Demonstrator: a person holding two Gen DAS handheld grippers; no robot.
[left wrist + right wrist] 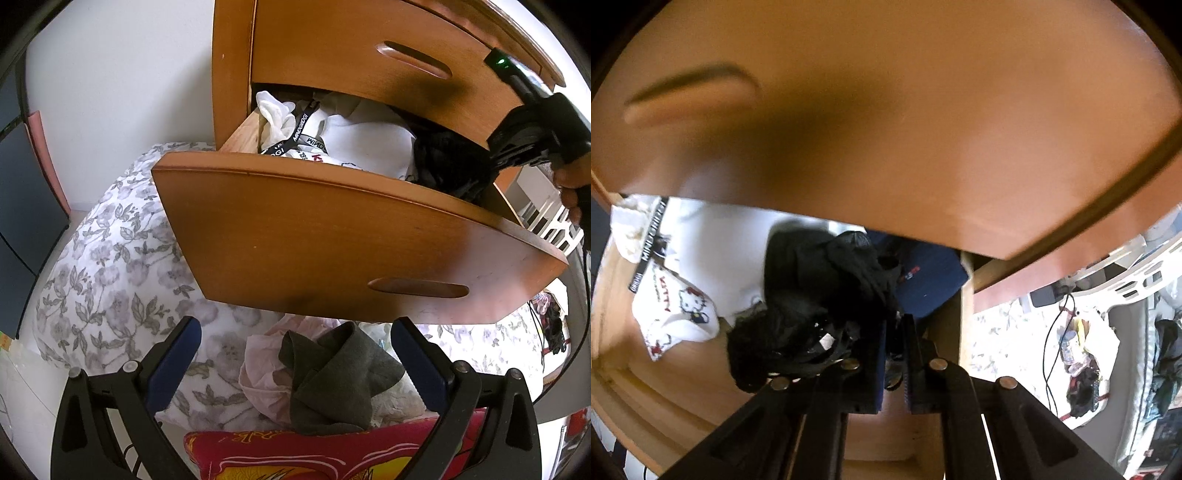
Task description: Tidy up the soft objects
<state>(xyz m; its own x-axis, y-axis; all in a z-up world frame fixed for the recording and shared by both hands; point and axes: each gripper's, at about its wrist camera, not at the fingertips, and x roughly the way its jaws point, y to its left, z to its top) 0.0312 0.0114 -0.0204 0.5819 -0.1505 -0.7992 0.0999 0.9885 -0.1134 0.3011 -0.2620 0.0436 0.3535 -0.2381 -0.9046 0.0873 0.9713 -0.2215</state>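
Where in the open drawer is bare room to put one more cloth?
Bare wood shows in the drawer between its front wall and the white cloth. The middle, with the black clothes, and the back are crowded.

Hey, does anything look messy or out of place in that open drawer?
Yes. The open drawer is stuffed untidily: a black lanyard snakes across crumpled white clothes, and a black garment lies bunched at its right end.

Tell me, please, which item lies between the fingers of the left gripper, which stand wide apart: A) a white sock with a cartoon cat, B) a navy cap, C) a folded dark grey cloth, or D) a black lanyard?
C: the left wrist view shows a folded dark grey cloth lying on a pale pink garment between the wide-open fingers of the left gripper, untouched by either.
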